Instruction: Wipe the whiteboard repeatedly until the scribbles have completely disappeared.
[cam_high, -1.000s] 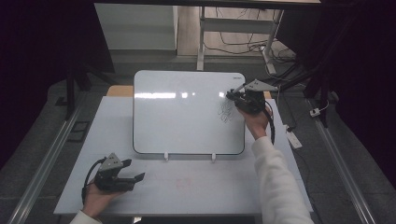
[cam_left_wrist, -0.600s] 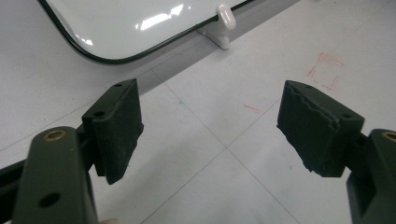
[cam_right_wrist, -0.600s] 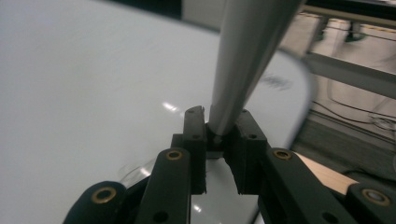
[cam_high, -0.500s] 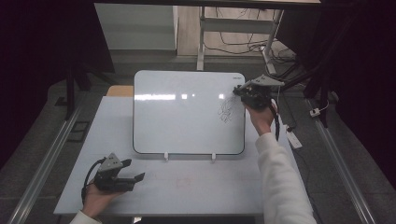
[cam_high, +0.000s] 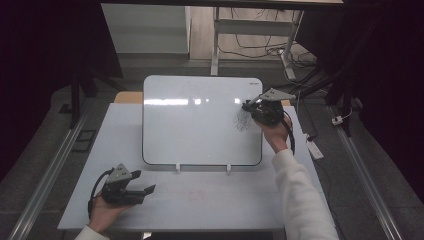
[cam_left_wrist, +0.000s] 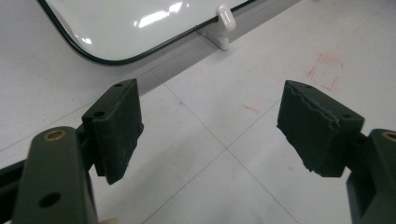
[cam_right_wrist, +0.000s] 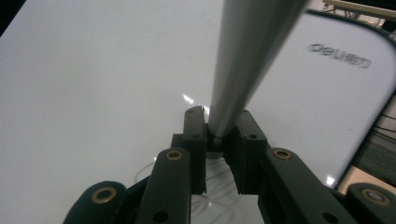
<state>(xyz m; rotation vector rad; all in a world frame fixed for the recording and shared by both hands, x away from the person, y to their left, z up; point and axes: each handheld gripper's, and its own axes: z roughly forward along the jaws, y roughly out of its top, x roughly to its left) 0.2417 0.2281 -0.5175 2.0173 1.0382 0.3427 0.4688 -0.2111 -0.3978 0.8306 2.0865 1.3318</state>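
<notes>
A white whiteboard (cam_high: 200, 125) lies on the table, with a dark scribble (cam_high: 241, 121) near its right edge. My right gripper (cam_high: 248, 106) hovers over that scribble, shut on a grey marker (cam_right_wrist: 252, 60) that stands up between its jaws. In the right gripper view, the right gripper (cam_right_wrist: 219, 135) points down at the whiteboard (cam_right_wrist: 93, 84), with scribble lines just beneath it. My left gripper (cam_high: 147, 191) rests on the table at the front left, open, nothing between its pads (cam_left_wrist: 116, 126). The left gripper (cam_left_wrist: 210, 126) faces the whiteboard's near corner (cam_left_wrist: 126, 23).
White clips (cam_high: 177, 166) hold the whiteboard's near edge. Faint red marks (cam_left_wrist: 324, 70) are drawn on the table (cam_high: 225, 200) in front of the board. A power strip (cam_high: 315, 148) and cables lie on the floor to the right. Metal rails run along both sides.
My right gripper with the marker has shifted slightly over the scribble, first right, then back and nearer. The left gripper has stayed still.
</notes>
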